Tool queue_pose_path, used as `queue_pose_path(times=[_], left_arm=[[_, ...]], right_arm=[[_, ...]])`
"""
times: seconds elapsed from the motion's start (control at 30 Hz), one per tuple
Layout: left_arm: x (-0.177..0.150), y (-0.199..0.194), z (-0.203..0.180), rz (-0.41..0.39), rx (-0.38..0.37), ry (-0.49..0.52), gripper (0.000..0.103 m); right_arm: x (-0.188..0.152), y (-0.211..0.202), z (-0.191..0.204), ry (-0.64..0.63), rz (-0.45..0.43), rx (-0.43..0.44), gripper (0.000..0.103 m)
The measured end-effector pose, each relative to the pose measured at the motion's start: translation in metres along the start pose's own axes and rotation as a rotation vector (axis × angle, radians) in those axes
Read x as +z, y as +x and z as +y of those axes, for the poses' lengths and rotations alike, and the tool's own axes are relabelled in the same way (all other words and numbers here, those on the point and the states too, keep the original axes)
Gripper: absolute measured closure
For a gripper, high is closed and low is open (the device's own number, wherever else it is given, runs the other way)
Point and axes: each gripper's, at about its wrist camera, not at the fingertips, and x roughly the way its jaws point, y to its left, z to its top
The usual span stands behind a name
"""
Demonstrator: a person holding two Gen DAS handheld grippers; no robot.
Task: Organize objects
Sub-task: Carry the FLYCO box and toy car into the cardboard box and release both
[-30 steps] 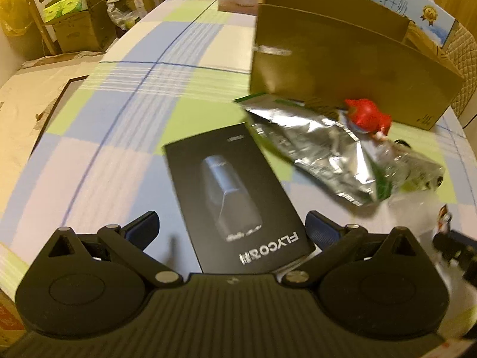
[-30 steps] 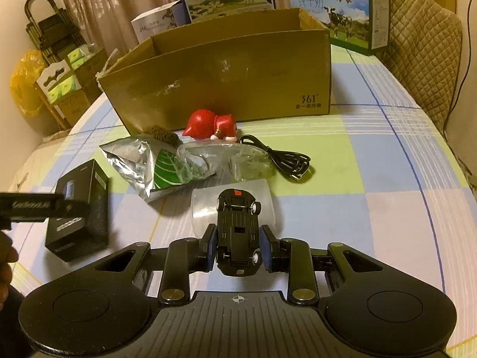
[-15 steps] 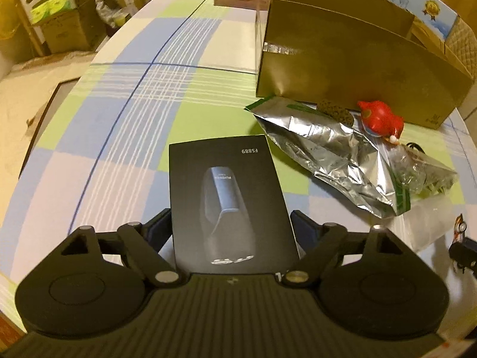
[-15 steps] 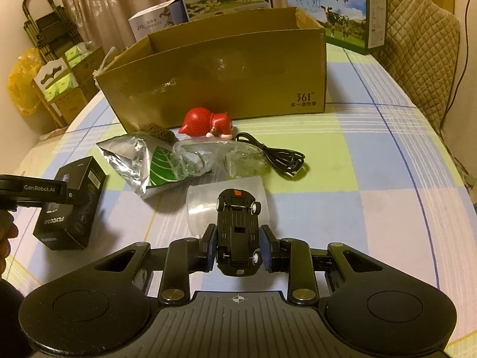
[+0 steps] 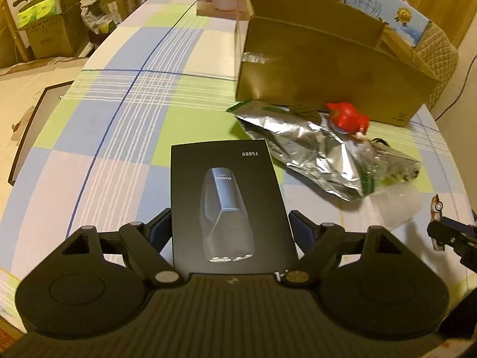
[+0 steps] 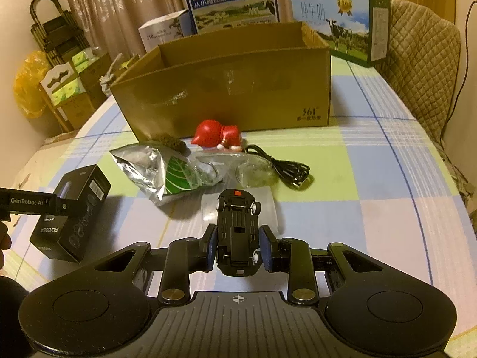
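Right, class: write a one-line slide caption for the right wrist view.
Right gripper holds a black toy car underside-up above the checked table, facing an open cardboard box.

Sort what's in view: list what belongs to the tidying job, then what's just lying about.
Job:
- toy car, in right claw
- black shaver box, between left claw fingers
- cardboard box
- red toy
- foil bag
- black cable

Lying about:
- milk cartons
- quilted chair

One cardboard box (image 6: 226,95), one black shaver box (image 5: 229,208), one toy car (image 6: 237,232), one foil bag (image 6: 149,170), one cable (image 6: 286,170), two milk cartons (image 6: 232,0).
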Motion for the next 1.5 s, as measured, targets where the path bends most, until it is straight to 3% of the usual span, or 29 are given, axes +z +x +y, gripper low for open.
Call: queue_pose_path(times=[0.43,1.1,1.33,1.5], left_arm=[[-0.006,-0.057,-0.037,-0.082,-0.072,0.074,0.024],[-0.015,-0.089,-0.053,-0.126,-0.101,0.117,0.024],[-0.003,-0.090,-0.052,-0.140,-0.111,0.121,0.024],[0.022,-0.087,-0.055,-0.157,-0.121,0.136,0.024]], right_arm=[[0.001,-0.040,0.008,-0.010,-0.065,-0.004,0.076],[-0.001,-0.071,0.015,-0.029,-0.106,-0.006,0.076],[0.008,-0.068,0.015,-0.044,-0.106,0.001,0.076],[0.031,-0.060,0.011,-0.057,-0.118,0.005,0.076]])
